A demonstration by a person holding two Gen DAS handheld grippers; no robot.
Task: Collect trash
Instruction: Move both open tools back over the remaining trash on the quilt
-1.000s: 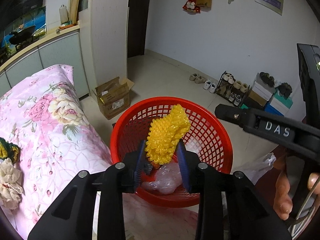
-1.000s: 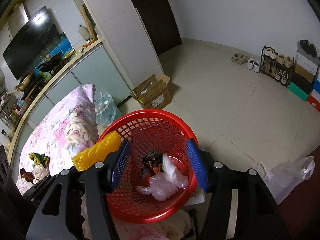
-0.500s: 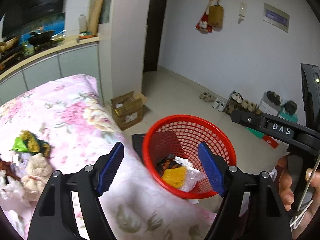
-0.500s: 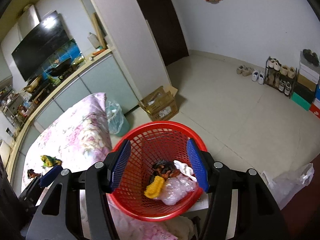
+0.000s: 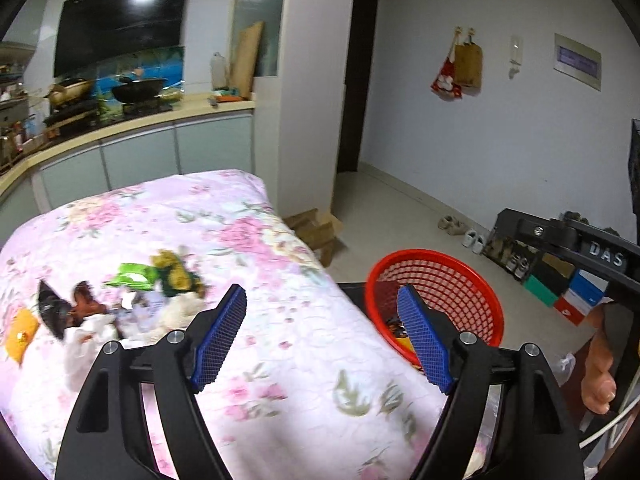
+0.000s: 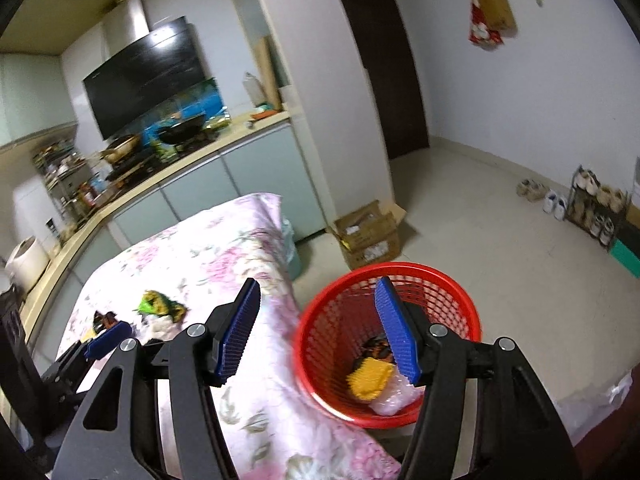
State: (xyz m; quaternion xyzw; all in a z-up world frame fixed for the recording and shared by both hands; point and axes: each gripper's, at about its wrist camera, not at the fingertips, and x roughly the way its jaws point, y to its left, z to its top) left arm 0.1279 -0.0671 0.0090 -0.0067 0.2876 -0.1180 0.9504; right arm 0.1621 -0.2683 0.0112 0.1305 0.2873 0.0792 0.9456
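With the yellow foam piece [image 6: 370,380] now dropped in the red basket [image 6: 460,304], the left gripper [image 5: 320,336] has swung, jaws wide and empty, toward what looks like wrappers [image 5: 160,276] on the bed [image 5: 280,380].

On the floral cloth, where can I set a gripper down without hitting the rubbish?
Bare cloth runs between the trash pile and the red mesh basket, and along the pink floral cloth's far half toward the kitchen counter. The crowded part is the pile: green wrapper, dark scraps, white tissue.
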